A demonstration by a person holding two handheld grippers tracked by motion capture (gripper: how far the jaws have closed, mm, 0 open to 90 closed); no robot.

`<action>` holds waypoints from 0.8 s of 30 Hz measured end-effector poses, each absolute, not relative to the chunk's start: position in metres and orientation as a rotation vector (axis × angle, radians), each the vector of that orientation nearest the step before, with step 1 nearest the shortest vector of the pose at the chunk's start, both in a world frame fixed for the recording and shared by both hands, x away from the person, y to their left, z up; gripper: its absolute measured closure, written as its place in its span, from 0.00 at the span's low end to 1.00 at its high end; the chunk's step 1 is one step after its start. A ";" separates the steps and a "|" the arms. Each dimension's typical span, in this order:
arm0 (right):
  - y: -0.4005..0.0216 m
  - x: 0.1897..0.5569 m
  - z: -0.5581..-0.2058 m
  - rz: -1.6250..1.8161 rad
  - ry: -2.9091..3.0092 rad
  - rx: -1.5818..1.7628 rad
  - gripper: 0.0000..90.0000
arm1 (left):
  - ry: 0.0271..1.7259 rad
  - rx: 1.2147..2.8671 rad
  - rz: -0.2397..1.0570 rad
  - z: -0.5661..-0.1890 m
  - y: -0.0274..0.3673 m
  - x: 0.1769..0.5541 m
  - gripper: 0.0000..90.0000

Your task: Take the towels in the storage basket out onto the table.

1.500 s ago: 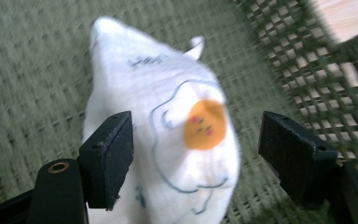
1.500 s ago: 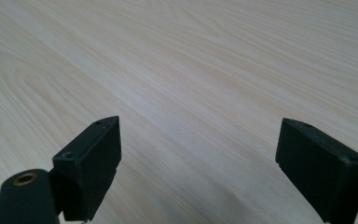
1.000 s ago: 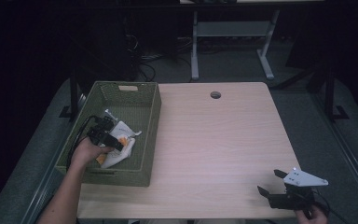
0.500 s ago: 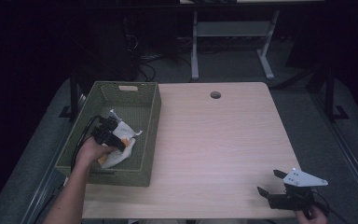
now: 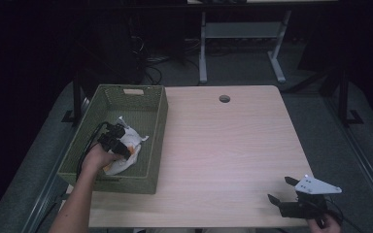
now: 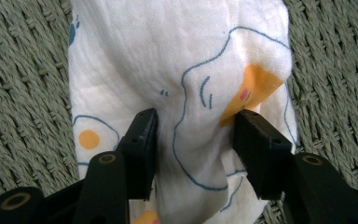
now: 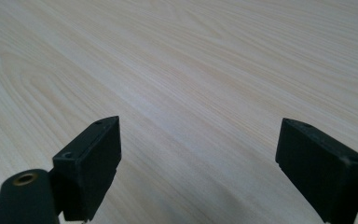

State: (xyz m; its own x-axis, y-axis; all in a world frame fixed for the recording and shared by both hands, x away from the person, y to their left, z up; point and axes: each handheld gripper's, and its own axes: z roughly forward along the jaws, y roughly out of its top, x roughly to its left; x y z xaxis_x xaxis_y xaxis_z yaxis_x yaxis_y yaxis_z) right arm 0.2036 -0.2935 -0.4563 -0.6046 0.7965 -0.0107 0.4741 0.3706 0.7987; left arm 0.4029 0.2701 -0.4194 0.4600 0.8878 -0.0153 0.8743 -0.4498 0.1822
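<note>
A pale wooden worktop (image 5: 233, 145) seen from above, with a dark floor around it. At its left side sits an olive-green woven rectangular basket (image 5: 158, 121). Inside the basket, toward the near end, lies a crumpled white cloth printed with blue outlines and orange-yellow patches (image 5: 132, 138). The person's left hand (image 5: 96, 158) reaches into the basket, holding the left claw (image 5: 119, 145) down on the cloth. In the left gripper view, the two black jaws stand partly apart with a raised fold of the cloth (image 6: 191, 93) bunched between them; both jaw faces touch the fabric, but the jaws have not closed tight, so the claw reads as part open and pressing into the fold rather than firmly holding it. The cloth lies directly on the basket's woven floor (image 6: 23, 93). It looks thin, soft and very light, likely to drape and sag when lifted, and not fragile. A gathered ridge such as the one between the jaws seems the best place to pinch, since a flat single layer would probably slip. At the near right corner of the worktop, the right claw (image 5: 284, 191) rests low, well apart from the basket. In the right gripper view its jaws are spread wide over bare wood (image 7: 191, 70), holding nothing.
</note>
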 end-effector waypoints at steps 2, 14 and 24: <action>-0.293 0.203 -0.456 1.111 2.240 1.101 0.15 | 1.566 2.533 0.129 -0.419 0.270 0.403 0.61; -0.295 0.203 -0.455 1.118 2.222 1.117 0.15 | 1.583 2.524 0.155 -0.411 0.275 0.405 0.85; -0.294 0.203 -0.456 1.121 2.224 1.115 0.15 | 1.551 2.418 0.142 -0.393 0.283 0.396 0.86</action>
State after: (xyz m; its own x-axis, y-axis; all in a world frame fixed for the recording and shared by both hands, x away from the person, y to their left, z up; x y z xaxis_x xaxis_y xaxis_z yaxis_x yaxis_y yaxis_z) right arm 0.2034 -0.2943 -0.4560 -0.5961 0.8029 -0.0050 0.4734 0.3565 0.8055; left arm 0.3963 0.2826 -0.3933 0.4238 0.9038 -0.0599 0.8779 -0.3936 0.2726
